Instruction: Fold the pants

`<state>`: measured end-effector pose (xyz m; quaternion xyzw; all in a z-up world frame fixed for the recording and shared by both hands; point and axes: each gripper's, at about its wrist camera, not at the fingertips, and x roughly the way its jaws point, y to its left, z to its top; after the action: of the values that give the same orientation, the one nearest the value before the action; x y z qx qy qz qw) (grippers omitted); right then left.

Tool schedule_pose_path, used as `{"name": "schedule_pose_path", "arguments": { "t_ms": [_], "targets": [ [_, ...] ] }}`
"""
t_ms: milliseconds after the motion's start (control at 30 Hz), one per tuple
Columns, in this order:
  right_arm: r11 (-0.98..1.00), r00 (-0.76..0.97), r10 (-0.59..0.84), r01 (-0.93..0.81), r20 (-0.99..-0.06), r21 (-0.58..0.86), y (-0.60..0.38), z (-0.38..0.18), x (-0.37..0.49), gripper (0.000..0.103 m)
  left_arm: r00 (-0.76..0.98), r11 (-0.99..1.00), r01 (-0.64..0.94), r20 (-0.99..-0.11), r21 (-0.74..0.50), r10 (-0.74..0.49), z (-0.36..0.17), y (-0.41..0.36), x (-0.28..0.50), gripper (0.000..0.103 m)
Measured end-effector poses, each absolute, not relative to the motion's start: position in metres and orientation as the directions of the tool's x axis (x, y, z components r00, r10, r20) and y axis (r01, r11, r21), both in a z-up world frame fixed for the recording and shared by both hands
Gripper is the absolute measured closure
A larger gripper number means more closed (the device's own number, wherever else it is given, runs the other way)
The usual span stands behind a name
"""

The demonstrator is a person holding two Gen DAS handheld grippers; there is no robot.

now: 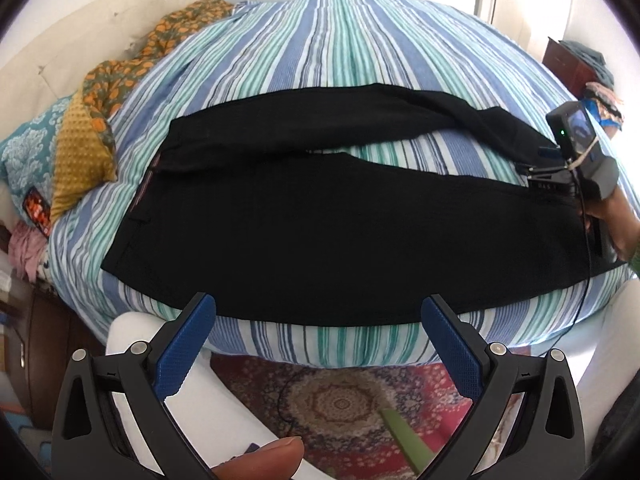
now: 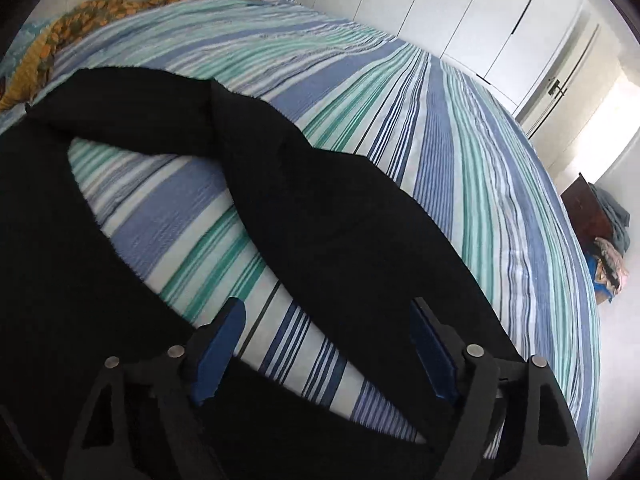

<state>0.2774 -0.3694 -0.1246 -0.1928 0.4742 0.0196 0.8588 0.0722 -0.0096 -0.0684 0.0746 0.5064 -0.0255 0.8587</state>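
On the bed (image 1: pixel 340 28): one pair of black pants (image 1: pixel 320 216), laid flat across a sheet striped in blue, teal and white. Waistband end lies toward the pillows, a thin reddish lining strip showing along it. Two legs, counted: the near one broad and smooth, the far one narrower and angled away, leaving a wedge of bare striped sheet between them. Cloth is matte and fine-woven, without sheen.

Two grippers. Left gripper (image 1: pixel 320 320) hovers over the near edge of the mattress, jaws spread wide, nothing between them. Each finger is black plastic with a blue ribbed pad (image 1: pixel 180 356). A thumb tip shows at the bottom of the left wrist view.

Right gripper (image 2: pixel 326 340) points down at the leg end of the pants. Its jaws stand apart, not pressing on cloth; striped sheet and the edge of the far leg lie in the gap. From the left wrist view the same tool appears at the right border, a person's hand (image 1: pixel 616 216) around its handle.

Also present: one orange-and-green floral blanket (image 1: pixel 132 60), rumpled along the headboard; one mustard cushion with a bumpy dotted texture (image 1: pixel 80 160); one teal patterned pillow (image 1: pixel 24 152); one red ornate rug (image 1: pixel 340 400) on the floor. White cupboard doors (image 2: pixel 460 12) line the wall beyond the bed.
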Motion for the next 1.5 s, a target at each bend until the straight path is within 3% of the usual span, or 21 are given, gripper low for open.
{"name": "schedule_pose_path", "arguments": {
  "t_ms": [100, 267, 300, 333, 367, 400, 500, 567, 767, 900, 967, 1000, 1167, 1233, 1300, 1367, 1400, 1500],
  "targets": [
    [0.94, 0.458, -0.098, -0.249, -0.883, -0.234, -0.385, -0.142, 0.309, 0.095, 0.465, 0.984, 0.125, -0.884, 0.126, 0.054, -0.077, -0.012, 0.081, 0.0],
    [0.97, 0.545, -0.114, -0.121, -0.83, -0.213, -0.442, -0.046, 0.362, 0.095, 0.437, 0.98, 0.159, -0.899, 0.117, 0.036, -0.089, -0.022, 0.1, 0.0],
    [0.972, 0.565, -0.143, -0.073, -0.812, -0.222, -0.46, -0.029, 0.383, 0.083, 0.434, 0.978, 0.17, -0.901, 0.117, 0.033, -0.091, -0.028, 0.105, 0.0],
    [0.976, 0.568, -0.162, -0.027, -0.807, -0.214, -0.478, -0.017, 0.408, 0.043, 0.439, 0.977, 0.178, -0.898, 0.12, 0.031, -0.09, -0.032, 0.109, 0.0],
    [0.977, 0.542, -0.19, 0.023, -0.818, -0.212, -0.497, -0.012, 0.431, 0.024, 0.445, 0.976, 0.183, -0.895, 0.121, 0.028, -0.088, -0.035, 0.111, 0.0],
    [0.973, 0.523, -0.224, 0.074, -0.822, -0.218, -0.517, -0.01, 0.448, 0.02, 0.451, 0.976, 0.184, -0.892, 0.119, 0.023, -0.086, -0.038, 0.113, 0.0],
    [0.941, 0.515, -0.334, 0.227, -0.79, -0.251, -0.572, -0.008, 0.457, 0.023, 0.449, 0.98, 0.173, -0.893, 0.095, 0.007, -0.088, -0.039, 0.118, 0.0],
    [0.932, 0.504, -0.312, 0.328, -0.805, -0.155, -0.61, -0.019, 0.437, 0.023, 0.416, 0.981, 0.175, -0.909, 0.088, 0.008, -0.1, -0.038, 0.12, 0.0],
    [0.794, 0.494, -0.048, 0.546, -0.868, 0.267, -0.692, -0.098, 0.356, 0.028, 0.353, 0.976, 0.193, -0.935, 0.102, 0.028, -0.12, -0.043, 0.123, 0.0],
    [0.681, 0.595, 0.078, 0.554, -0.8, 0.479, -0.707, -0.13, 0.349, 0.032, 0.364, 0.976, 0.183, -0.93, 0.116, 0.042, -0.118, -0.048, 0.123, 0.0],
    [0.638, 0.632, 0.152, 0.525, -0.76, 0.563, -0.708, -0.139, 0.359, 0.063, 0.349, 0.977, 0.181, -0.936, 0.116, 0.046, -0.119, -0.049, 0.124, 0.0],
    [0.649, 0.604, 0.159, 0.533, -0.781, 0.544, -0.705, -0.138, 0.365, 0.086, 0.348, 0.976, 0.182, -0.936, 0.119, 0.049, -0.118, -0.048, 0.124, 0.0],
    [0.791, 0.607, 0.023, 0.475, -0.795, 0.386, -0.698, -0.072, 0.367, 0.084, 0.39, 0.975, 0.158, -0.917, 0.154, 0.082, -0.116, -0.033, 0.138, 0.0],
    [0.829, 0.536, -0.048, 0.492, -0.843, 0.265, -0.696, -0.068, 0.364, 0.073, 0.394, 0.979, 0.145, -0.916, 0.141, 0.073, -0.121, -0.023, 0.152, 0.0],
    [0.856, 0.433, -0.173, 0.511, -0.885, 0.082, -0.691, -0.075, 0.365, 0.069, 0.415, 0.979, 0.127, -0.905, 0.162, 0.096, -0.128, -0.015, 0.171, 0.0],
    [0.845, 0.417, -0.241, 0.535, -0.876, 0.022, -0.682, -0.073, 0.355, 0.069, 0.449, 0.976, 0.11, -0.886, 0.187, 0.119, -0.134, -0.007, 0.189, 0.0],
    [0.843, 0.435, -0.248, 0.537, -0.865, 0.028, -0.674, -0.07, 0.347, 0.066, 0.469, 0.975, 0.102, -0.874, 0.196, 0.127, -0.136, -0.003, 0.198, 0.0],
    [0.898, 0.512, -0.234, 0.44, -0.827, 0.018, -0.615, -0.057, 0.334, 0.043, 0.53, 0.974, 0.079, -0.836, 0.214, 0.141, -0.148, 0.007, 0.226, 0.0]
  ]
}}
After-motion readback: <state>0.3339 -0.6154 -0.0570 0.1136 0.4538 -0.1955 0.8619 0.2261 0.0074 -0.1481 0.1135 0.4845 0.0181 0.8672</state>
